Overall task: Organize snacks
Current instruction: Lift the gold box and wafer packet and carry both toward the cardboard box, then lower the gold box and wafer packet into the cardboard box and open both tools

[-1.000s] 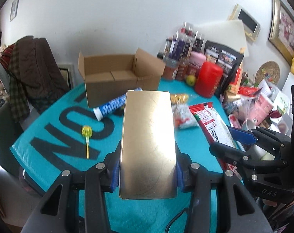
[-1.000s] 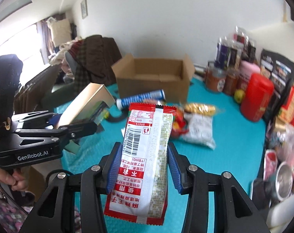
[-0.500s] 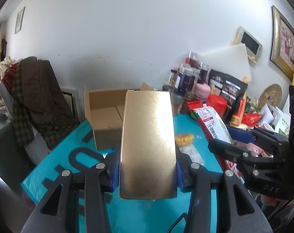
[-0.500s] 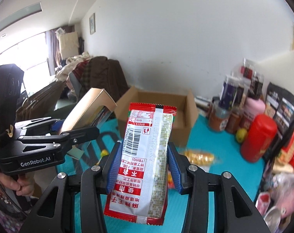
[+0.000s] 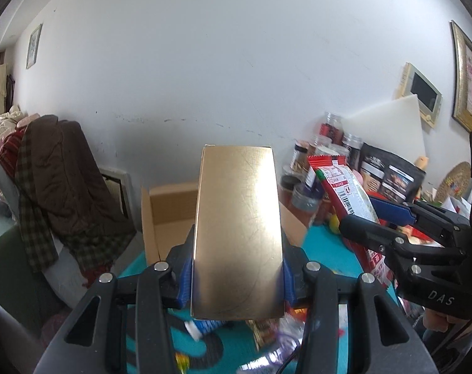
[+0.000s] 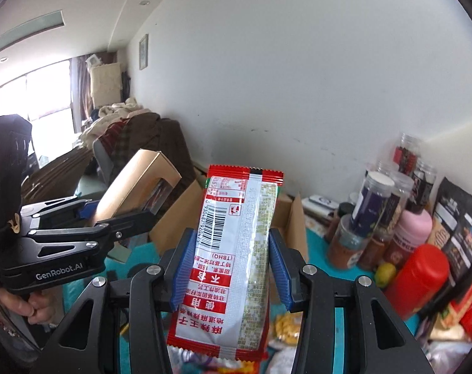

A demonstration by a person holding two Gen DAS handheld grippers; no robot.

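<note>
My left gripper (image 5: 236,277) is shut on a gold box (image 5: 237,230), held upright and tilted away in the left wrist view; the box (image 6: 136,187) and left gripper (image 6: 117,218) also show at the left of the right wrist view. My right gripper (image 6: 232,268) is shut on a red and white snack packet (image 6: 232,255) with a barcode; the packet (image 5: 345,193) and right gripper (image 5: 376,221) appear at the right of the left wrist view. Behind both held items sits an open cardboard box (image 5: 170,218), (image 6: 295,224) on the teal tablecloth (image 5: 323,258).
Jars (image 6: 373,215), a red canister (image 6: 419,277), a pink bottle (image 6: 410,233) and dark pouches (image 5: 391,177) crowd the table's right. Loose snacks lie below the grippers, among them a blue tube (image 5: 204,327). A chair draped with coats (image 5: 58,187) stands at left. A hand (image 6: 33,305) grips the left handle.
Both grippers have risen and tilted upward with their items still held. The table has dropped low in both views and more wall shows; the cardboard box now sits partly behind the held items.
</note>
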